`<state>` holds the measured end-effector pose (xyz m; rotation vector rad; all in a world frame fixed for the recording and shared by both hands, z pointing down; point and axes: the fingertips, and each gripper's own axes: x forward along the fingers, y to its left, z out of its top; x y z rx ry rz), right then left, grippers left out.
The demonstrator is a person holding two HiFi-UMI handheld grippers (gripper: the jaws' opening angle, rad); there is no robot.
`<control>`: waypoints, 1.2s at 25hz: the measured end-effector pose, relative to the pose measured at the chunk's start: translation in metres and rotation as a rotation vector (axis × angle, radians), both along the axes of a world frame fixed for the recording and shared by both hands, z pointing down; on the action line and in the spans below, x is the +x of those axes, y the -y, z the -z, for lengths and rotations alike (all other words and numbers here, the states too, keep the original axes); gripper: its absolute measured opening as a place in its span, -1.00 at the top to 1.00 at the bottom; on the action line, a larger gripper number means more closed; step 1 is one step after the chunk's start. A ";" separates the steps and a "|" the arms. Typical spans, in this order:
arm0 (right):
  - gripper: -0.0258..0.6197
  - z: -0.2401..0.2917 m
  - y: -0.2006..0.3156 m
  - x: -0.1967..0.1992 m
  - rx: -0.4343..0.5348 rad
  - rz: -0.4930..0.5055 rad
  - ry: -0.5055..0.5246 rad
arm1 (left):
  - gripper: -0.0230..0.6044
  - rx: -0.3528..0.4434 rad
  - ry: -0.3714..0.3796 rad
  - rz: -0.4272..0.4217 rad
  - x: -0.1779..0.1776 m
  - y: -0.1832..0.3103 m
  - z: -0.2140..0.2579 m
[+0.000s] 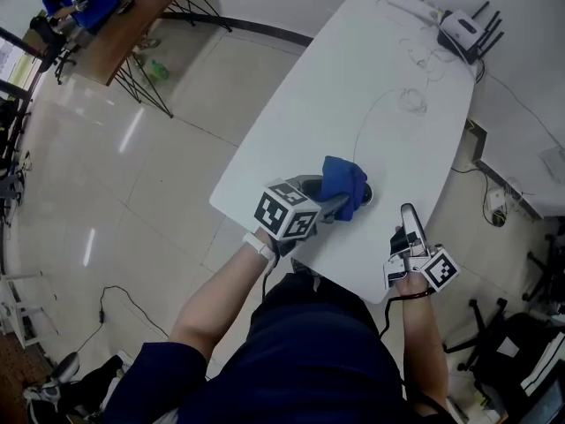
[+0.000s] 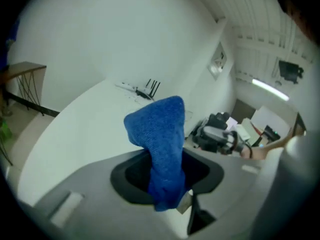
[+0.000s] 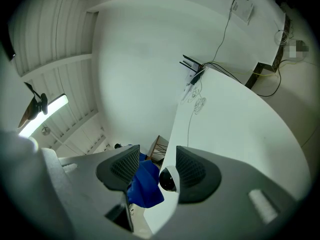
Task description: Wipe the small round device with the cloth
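Just beyond the right gripper's (image 3: 156, 156) parted fingers lies the small round device (image 3: 167, 180); left gripper's (image 2: 165, 176) fingers clamp the cloth (image 2: 157, 129).

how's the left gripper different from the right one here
The left gripper is shut on the cloth; the right gripper has its jaws apart with nothing in them. The left gripper holds the cloth right by the device; the right gripper sits off to the side, apart from it. Both point out over the table.
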<state>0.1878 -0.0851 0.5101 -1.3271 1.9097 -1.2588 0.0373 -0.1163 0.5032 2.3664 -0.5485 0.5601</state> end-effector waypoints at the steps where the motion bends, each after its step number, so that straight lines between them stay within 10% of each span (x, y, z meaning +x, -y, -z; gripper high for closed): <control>1: 0.20 0.000 0.000 -0.001 -0.001 -0.001 0.002 | 0.45 -0.006 -0.042 -0.008 0.008 -0.007 0.010; 17: 0.24 -0.013 0.002 -0.011 -0.034 0.037 0.018 | 0.43 -0.319 -0.465 0.356 -0.008 -0.014 -0.050; 30: 0.25 -0.019 0.029 -0.012 -0.043 0.047 0.035 | 0.42 -0.406 -0.219 0.320 -0.020 -0.022 -0.107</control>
